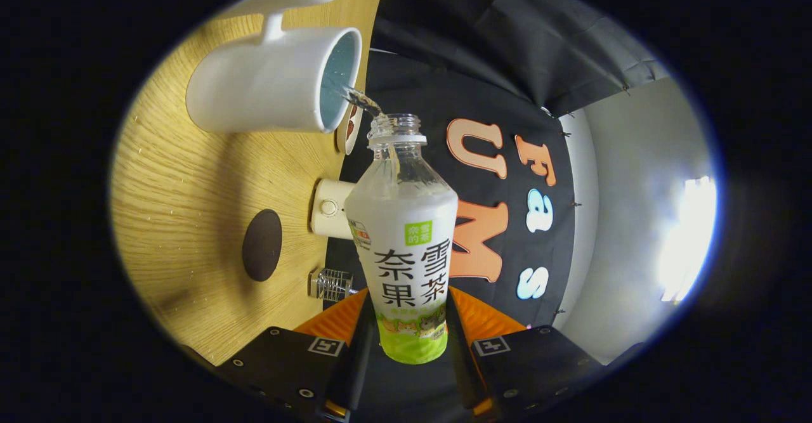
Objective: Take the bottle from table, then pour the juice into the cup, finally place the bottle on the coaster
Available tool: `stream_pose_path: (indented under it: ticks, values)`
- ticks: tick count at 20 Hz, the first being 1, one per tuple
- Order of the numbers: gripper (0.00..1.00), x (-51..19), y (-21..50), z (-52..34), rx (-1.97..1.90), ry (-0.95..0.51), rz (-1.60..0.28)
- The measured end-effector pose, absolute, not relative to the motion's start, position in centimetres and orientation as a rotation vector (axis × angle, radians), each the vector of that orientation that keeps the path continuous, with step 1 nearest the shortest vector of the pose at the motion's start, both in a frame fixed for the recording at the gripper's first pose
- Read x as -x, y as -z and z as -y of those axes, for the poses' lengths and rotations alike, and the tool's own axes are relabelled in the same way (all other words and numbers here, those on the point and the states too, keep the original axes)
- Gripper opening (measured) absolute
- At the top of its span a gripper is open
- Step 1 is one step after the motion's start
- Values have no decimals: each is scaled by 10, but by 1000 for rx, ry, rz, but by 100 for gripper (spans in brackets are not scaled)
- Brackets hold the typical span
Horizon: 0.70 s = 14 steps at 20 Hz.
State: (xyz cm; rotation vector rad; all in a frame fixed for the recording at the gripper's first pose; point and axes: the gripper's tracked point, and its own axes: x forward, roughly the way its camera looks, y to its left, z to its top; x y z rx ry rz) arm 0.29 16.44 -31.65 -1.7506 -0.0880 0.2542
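Wooden desk [184, 188] carries one white cup [266, 87] and one dark coaster [262, 245]; one uncapped bottle [406, 245] is clamped by the gripper [409, 328], liquid streaming into the cup.

Gripper [412, 321]: two fingers [342, 321] rise from near end of view, one left, one right. Inner faces ribbed, fine parallel ridges. Behind each finger, flat matte black plate. Each plate carries square white-bordered marker tag near its inner corner. Small round screws dot plates, several on left plate, few on right. Dark central body between plates. Small bright tabs at base of fingers.
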Motion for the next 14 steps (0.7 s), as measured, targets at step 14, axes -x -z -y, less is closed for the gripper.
stream_pose_path:
  ticks: [14]
  values:
    - [59,-6,304,-169,1798,-258,140]
